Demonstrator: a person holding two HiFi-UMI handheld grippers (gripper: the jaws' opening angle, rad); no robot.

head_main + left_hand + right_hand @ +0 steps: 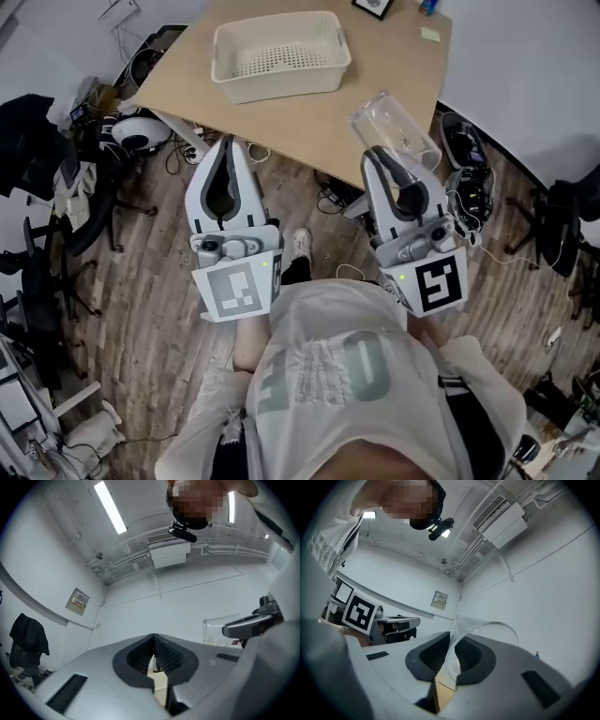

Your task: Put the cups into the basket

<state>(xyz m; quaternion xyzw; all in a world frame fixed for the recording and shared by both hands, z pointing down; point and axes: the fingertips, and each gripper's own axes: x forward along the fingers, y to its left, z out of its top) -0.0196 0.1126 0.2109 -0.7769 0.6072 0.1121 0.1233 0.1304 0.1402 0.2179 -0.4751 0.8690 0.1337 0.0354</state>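
We'd call this an office/lab room tbh: light wood table, black swivel chairs, cable tangles all over the plank floor, plus tube lights and a ceiling AC unit overhead.

I note left gripper and right gripper: pale grey shells, black jaw linings, marker cubes behind. Wearer's T-shirt white, faded grey-green lettering.

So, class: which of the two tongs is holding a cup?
The right tongs, pinching the clear cup by its rim. The left tongs are shut with nothing between them.
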